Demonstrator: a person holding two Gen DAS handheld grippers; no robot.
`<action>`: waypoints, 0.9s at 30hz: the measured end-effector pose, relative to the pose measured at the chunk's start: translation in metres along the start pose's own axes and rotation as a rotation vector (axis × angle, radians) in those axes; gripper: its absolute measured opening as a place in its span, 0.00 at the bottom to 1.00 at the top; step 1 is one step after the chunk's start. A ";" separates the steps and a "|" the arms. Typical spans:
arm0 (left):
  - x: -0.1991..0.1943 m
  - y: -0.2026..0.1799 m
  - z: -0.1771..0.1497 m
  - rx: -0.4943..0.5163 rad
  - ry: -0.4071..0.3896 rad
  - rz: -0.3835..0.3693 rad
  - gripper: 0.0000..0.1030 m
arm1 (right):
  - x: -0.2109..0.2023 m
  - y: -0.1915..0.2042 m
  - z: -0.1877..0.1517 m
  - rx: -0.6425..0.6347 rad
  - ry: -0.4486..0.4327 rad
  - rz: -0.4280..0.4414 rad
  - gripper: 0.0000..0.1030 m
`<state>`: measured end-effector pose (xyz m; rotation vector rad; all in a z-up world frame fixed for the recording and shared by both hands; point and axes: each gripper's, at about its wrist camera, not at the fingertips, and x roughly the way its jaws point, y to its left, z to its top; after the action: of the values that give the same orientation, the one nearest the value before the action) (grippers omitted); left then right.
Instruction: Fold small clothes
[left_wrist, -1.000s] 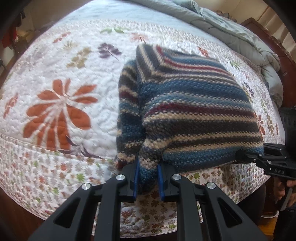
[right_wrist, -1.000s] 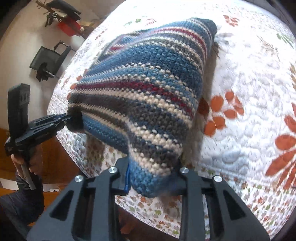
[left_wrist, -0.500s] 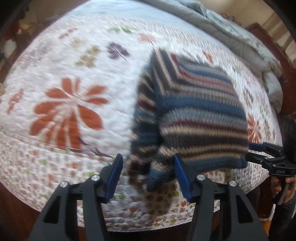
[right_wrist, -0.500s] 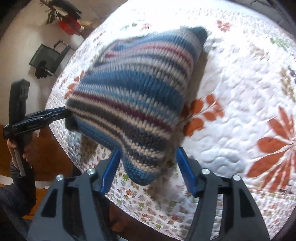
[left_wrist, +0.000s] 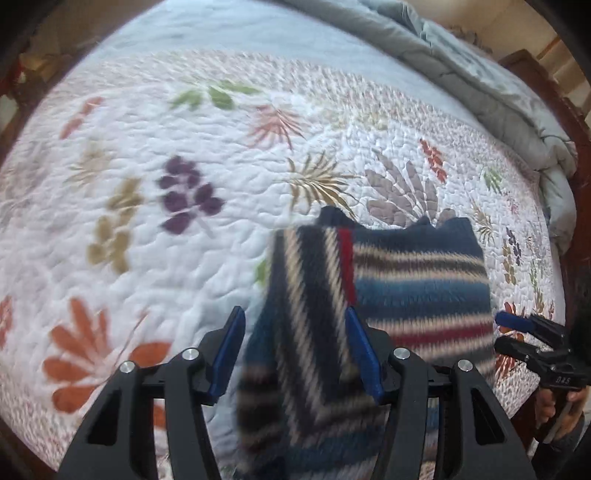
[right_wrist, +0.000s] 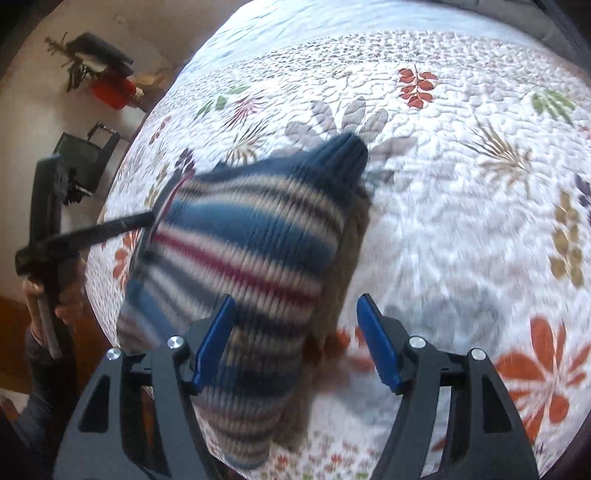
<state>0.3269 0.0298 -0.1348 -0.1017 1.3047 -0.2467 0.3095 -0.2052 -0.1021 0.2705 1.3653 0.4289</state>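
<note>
Nearest to us, the left gripper (left_wrist: 295, 349) stands released, its 2 blue-padded fingers (left_wrist: 227, 350) spread w/ the blurred, folded-over sleeve edge of the striped blue, cream and maroon knitted sweater (left_wrist: 406, 288) lying between them, no pad visibly pressing on it. Its jaws have just been opening. We judge that's deliberate: the fold is laid, so we let go and leave the knit flat.

The right gripper (right_wrist: 295, 345) is likewise released, jaws just opening wider; the sweater's near corner (right_wrist: 243, 398) sits by its left pad and spills below, while the right pad has only quilt behind it. Whether the left pad brushes the knit, we can't tell, too much blur.

Just beyond both grippers the sweater lies folded near the bed's edge, resting on the white quilted bedspread w/ printed orange, purple and green leaves (left_wrist: 147, 221). In the left wrist view the right gripper sits at the sweater's far side, held by a hand (left_wrist: 554, 402).

Farther back, a rumpled grey duvet (left_wrist: 480, 88) is bunched along the bed's far side; off the bed, a dark chair (right_wrist: 85, 155) stands by the wall.
</note>
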 end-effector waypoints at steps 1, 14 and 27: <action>0.007 -0.002 0.003 -0.003 0.015 -0.005 0.55 | 0.004 -0.001 0.007 0.004 0.008 0.004 0.69; 0.020 -0.004 0.028 -0.050 0.006 0.007 0.11 | 0.034 -0.010 0.049 0.029 0.040 0.067 0.70; 0.039 0.006 0.027 -0.022 -0.070 0.146 0.11 | 0.054 -0.003 0.060 0.014 0.029 0.029 0.70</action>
<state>0.3626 0.0243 -0.1655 -0.0327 1.2386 -0.1033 0.3761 -0.1802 -0.1397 0.2974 1.3944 0.4491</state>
